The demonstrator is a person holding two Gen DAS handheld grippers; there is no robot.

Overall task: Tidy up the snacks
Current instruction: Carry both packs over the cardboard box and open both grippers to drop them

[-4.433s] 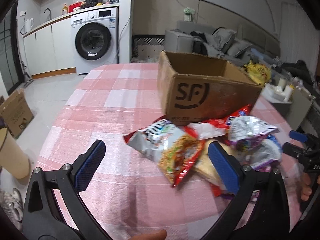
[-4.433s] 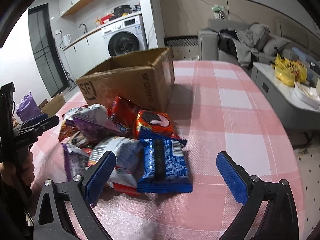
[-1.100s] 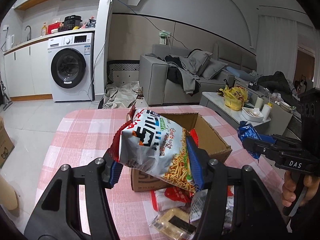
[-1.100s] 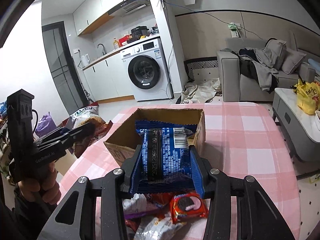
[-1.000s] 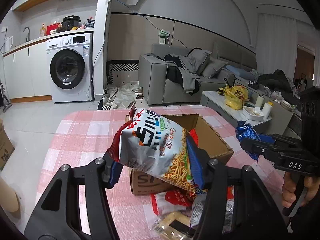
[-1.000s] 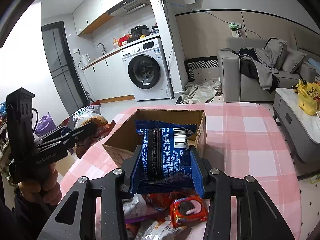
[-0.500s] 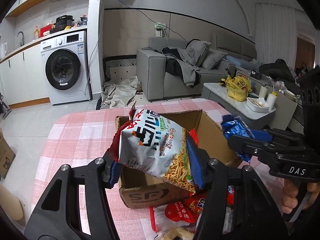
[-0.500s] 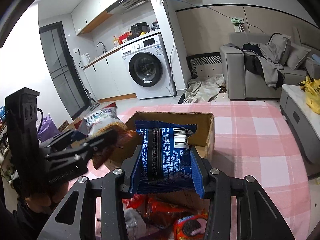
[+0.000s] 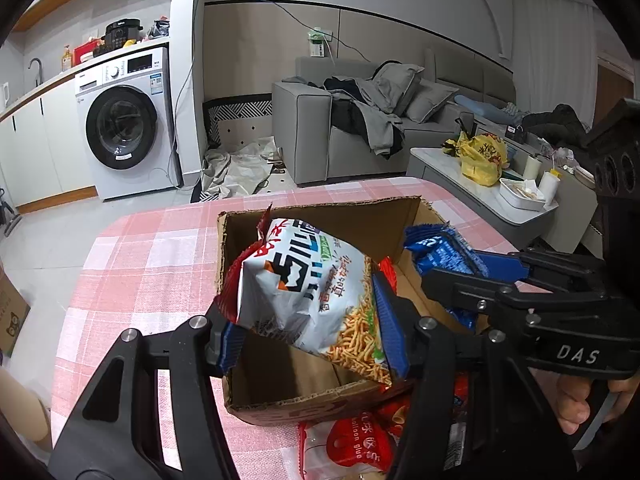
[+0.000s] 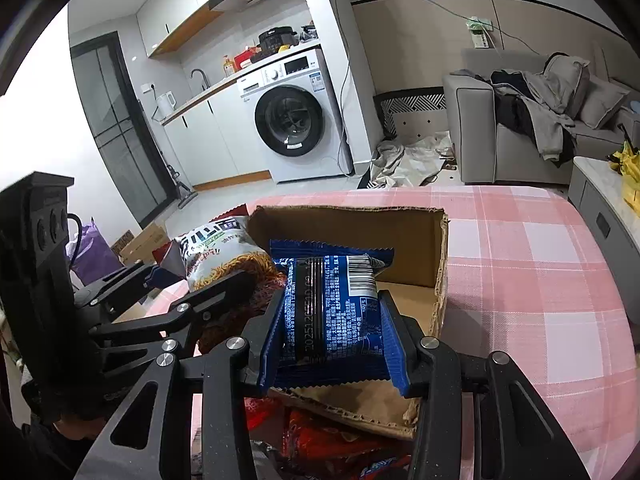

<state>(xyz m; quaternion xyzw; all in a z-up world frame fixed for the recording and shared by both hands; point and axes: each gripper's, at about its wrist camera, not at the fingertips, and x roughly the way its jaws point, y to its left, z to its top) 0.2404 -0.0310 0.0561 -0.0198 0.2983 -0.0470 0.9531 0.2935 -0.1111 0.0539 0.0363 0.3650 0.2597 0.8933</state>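
My left gripper point(image 9: 312, 336) is shut on a white noodle-snack bag point(image 9: 316, 292) and holds it over the open cardboard box point(image 9: 320, 212). My right gripper point(image 10: 334, 340) is shut on a blue cookie packet point(image 10: 332, 304) and holds it over the same box point(image 10: 400, 236), beside the left one. The blue packet also shows in the left wrist view point(image 9: 440, 252). The noodle bag also shows in the right wrist view point(image 10: 220, 248). The box interior looks empty where it shows.
The box stands on a pink checked tablecloth point(image 10: 540, 280). Several loose snack packets, a red one point(image 9: 360, 440) among them, lie on the table in front of the box. A washing machine point(image 9: 124, 128), a grey sofa point(image 9: 360, 120) and a low side table stand beyond.
Both grippers have moved forward and come together over the box opening, each still holding its packet. Earlier they closed on the packets and lifted them from the pile.
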